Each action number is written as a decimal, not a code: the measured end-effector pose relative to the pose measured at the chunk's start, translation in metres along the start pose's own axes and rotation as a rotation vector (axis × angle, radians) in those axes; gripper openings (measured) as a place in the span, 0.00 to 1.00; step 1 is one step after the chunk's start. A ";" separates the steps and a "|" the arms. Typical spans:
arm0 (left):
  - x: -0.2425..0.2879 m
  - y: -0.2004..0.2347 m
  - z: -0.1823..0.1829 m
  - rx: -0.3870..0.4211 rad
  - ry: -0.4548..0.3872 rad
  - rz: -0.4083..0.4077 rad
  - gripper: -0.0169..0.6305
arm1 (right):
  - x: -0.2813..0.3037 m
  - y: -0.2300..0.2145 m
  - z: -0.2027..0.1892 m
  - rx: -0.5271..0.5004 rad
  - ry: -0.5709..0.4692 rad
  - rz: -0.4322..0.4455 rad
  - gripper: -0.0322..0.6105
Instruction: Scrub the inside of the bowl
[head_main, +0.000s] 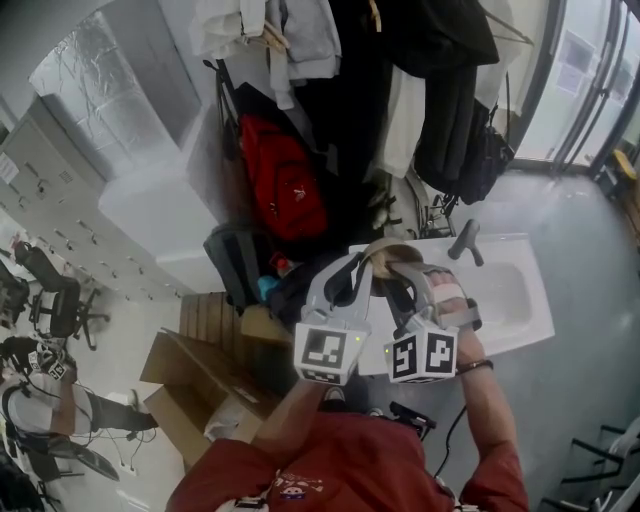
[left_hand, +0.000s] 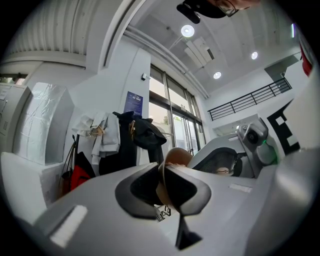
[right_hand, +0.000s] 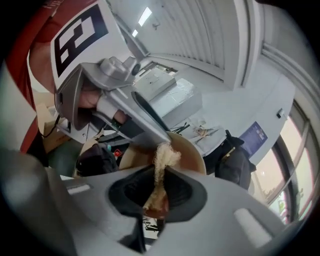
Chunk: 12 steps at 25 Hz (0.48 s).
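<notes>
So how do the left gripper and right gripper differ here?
The left gripper is shut on the thin rim of the brown bowl; the right gripper is shut on a pale fibrous scrubber. The left gripper steadies the bowl, while the right gripper holds the scrubber up to its inside. Both are shut on something and meet at the bowl, by the white sink.
</notes>
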<state>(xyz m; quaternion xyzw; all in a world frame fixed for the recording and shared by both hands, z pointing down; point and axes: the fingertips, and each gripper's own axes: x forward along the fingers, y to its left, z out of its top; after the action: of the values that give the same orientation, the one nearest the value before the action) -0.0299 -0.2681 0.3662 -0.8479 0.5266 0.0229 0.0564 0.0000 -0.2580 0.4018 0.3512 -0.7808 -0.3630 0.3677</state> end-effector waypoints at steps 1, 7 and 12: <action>0.000 0.000 0.000 0.002 0.001 -0.002 0.09 | 0.000 0.000 0.000 -0.039 0.005 0.001 0.13; 0.000 0.000 -0.004 -0.003 0.012 -0.008 0.09 | 0.002 0.007 -0.003 -0.271 0.034 0.022 0.13; 0.000 -0.002 -0.004 -0.022 0.017 -0.015 0.09 | 0.000 0.009 -0.007 -0.437 0.065 0.044 0.13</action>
<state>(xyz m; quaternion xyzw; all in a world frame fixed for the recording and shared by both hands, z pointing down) -0.0276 -0.2679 0.3707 -0.8525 0.5206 0.0211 0.0427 0.0031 -0.2556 0.4122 0.2575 -0.6790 -0.5037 0.4679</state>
